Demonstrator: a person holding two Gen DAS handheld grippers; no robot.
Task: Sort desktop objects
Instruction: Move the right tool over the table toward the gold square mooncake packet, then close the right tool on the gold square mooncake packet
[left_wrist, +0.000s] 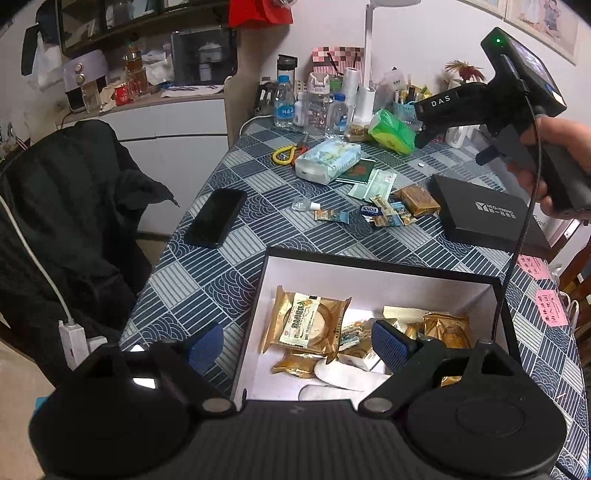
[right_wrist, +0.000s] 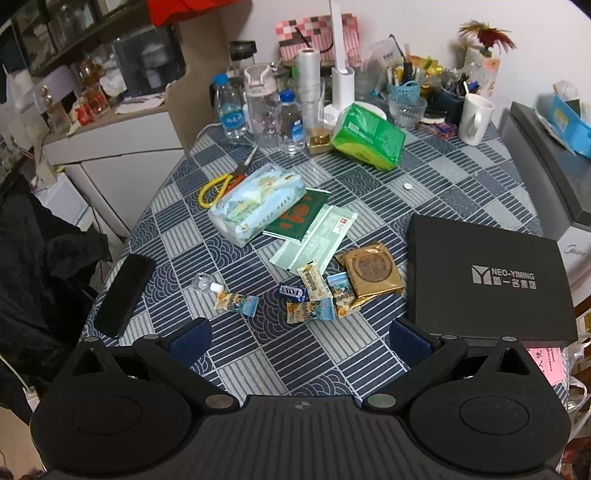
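Loose snacks (right_wrist: 317, 291) sit in a cluster mid-counter: small candy packs, a blue Fox's candy (right_wrist: 293, 291), and a gold cake pack (right_wrist: 373, 273) at the cluster's right edge, near the black lid (right_wrist: 487, 277). One candy pack (right_wrist: 236, 303) lies apart to the left, long axis roughly left-right, next to a small clear bottle (right_wrist: 205, 283).

Open box (left_wrist: 369, 269) is at the near edge of the counter (right_wrist: 280, 354), already holding several gold snack packs (left_wrist: 306, 325).

Right claw (right_wrist: 299, 343) is spread, empty, hovering above the counter — the cluster lies straight ahead of it, just beyond the fingertips. Left claw (left_wrist: 295, 345) is also spread and empty, parked over the box's near-left corner, one finger outside the wall and one inside.

Judgement: right hand is clearly the nearer one for the next pick; the packs lie at mixed angles, so the claw needs to close across a pack's short side.

Phone (right_wrist: 123, 295) at left, tissue pack (right_wrist: 258, 203) and scissors (right_wrist: 221, 184) further back — well apart from the snacks.
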